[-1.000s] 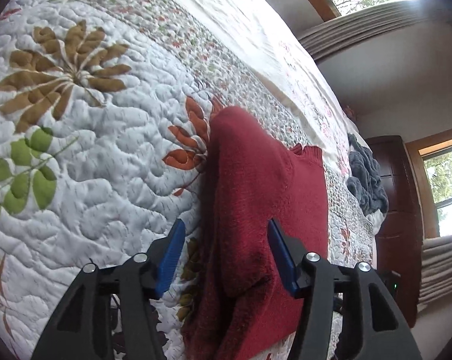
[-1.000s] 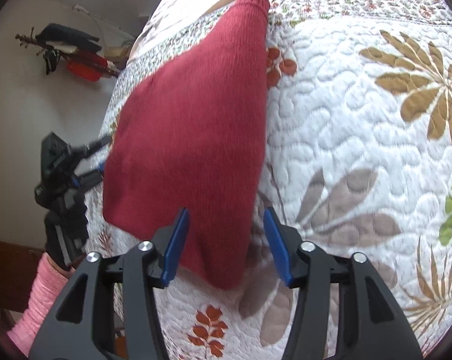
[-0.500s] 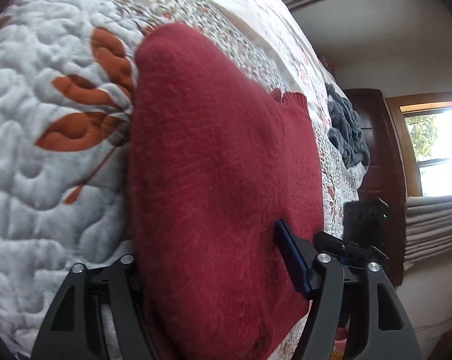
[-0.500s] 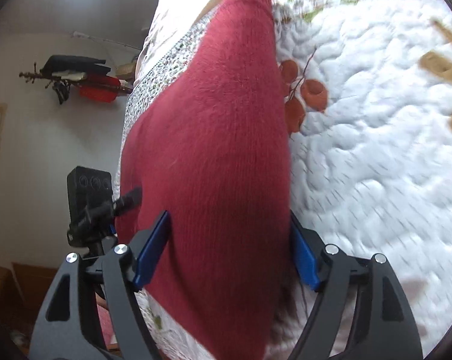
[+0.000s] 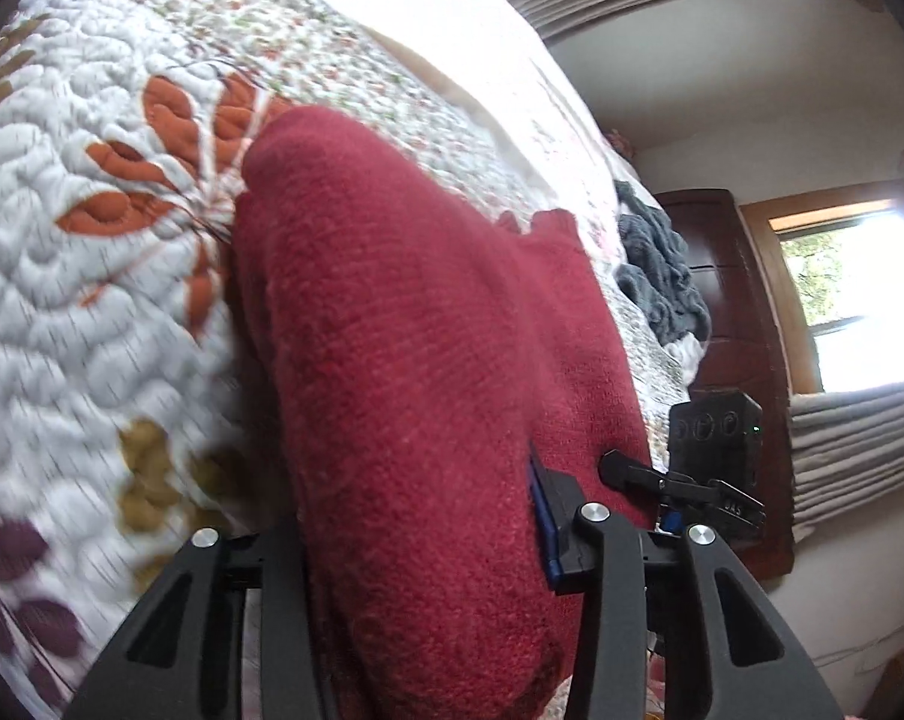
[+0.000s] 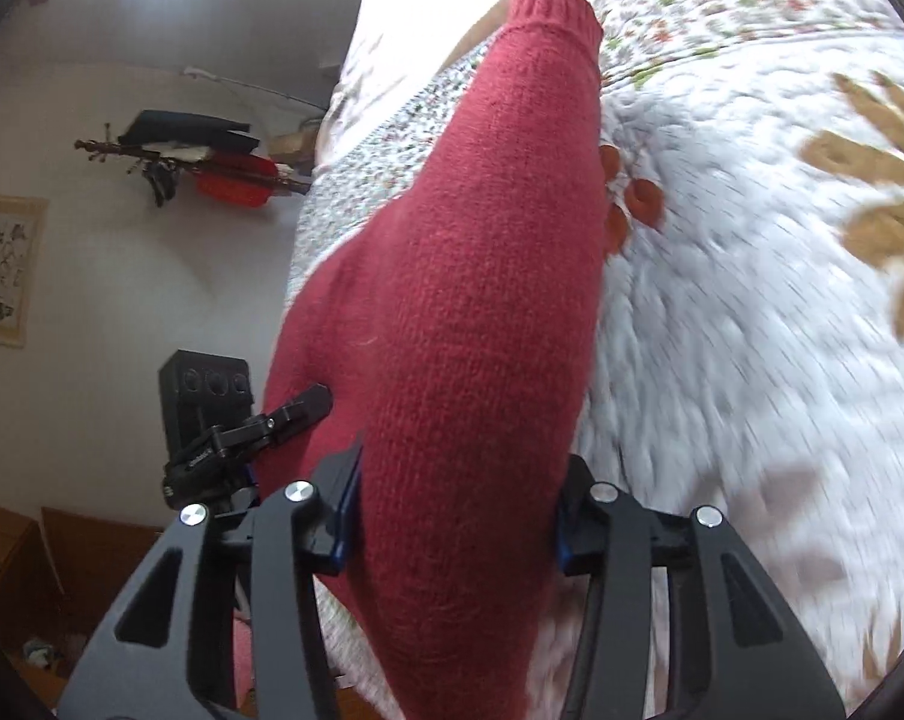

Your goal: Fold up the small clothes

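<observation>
A red knit sweater [image 5: 392, 300] lies lengthwise on the quilted bed, one end bunched thick between the fingers of my left gripper [image 5: 416, 510], which is shut on it. Its left finger is hidden behind the fabric. From the other side, the same red sweater [image 6: 499, 240] runs up to a ribbed cuff, and my right gripper [image 6: 452, 510] is shut on its near end. The thick fabric holds both pairs of jaws wide. Each view shows the opposite gripper at the sweater's far edge: the right gripper's body [image 5: 709, 450] and the left gripper's body [image 6: 224, 432].
The white floral quilt [image 5: 92, 240] spreads around the sweater [image 6: 751, 300]. A grey garment [image 5: 661, 276] lies further along the bed by a dark wooden cabinet [image 5: 745, 312]. A wall rack with hung items [image 6: 200, 168] and a picture [image 6: 8, 270] are beyond the bed edge.
Both grippers moved forward from open over the sweater's end to around it, and their jaws narrowed onto the fabric. The quilt is now motion-blurred while the sweater stays sharp.
</observation>
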Motion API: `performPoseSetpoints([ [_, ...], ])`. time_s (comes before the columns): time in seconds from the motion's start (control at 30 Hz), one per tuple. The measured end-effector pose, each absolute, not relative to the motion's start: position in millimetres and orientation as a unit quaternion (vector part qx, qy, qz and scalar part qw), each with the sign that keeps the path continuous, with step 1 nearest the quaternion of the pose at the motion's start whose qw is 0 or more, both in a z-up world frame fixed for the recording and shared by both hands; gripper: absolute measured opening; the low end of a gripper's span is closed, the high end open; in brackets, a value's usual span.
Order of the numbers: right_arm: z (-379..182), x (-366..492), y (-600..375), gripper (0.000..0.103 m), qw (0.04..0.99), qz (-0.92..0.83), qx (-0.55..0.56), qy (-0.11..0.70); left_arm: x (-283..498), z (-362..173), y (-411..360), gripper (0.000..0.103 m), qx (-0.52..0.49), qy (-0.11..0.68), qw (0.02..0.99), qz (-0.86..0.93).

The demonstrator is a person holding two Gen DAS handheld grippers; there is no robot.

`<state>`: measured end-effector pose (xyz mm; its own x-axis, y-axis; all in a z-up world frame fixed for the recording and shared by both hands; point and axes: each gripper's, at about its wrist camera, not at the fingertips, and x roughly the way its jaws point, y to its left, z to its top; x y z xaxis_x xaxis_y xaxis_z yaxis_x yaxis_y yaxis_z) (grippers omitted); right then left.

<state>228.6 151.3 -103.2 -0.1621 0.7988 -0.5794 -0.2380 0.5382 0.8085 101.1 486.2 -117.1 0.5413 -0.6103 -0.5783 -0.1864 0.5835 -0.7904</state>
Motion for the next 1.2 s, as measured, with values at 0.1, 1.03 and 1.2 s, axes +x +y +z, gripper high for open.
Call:
performPoseSetpoints([
  [0.1, -85.5, 208.1, 109.2, 0.045, 0.605, 0.436, 0.233, 0.624, 81.4, -99.7, 456.0, 0.041, -0.44, 0.445, 0.764, -0.16],
  [1.03, -142.2, 95.3, -40.4, 0.066, 0.641, 0.349, 0.197, 0.655, -31.1, -148.8, 283.9, 0.052, -0.363, 0.52, 0.764, -0.122],
  [1.2, -121.7, 80.2, -48.7, 0.072, 0.654, 0.34, 0.182, 0.651, -45.5, -120.0, 277.3, 0.052, -0.312, 0.525, 0.785, -0.108],
])
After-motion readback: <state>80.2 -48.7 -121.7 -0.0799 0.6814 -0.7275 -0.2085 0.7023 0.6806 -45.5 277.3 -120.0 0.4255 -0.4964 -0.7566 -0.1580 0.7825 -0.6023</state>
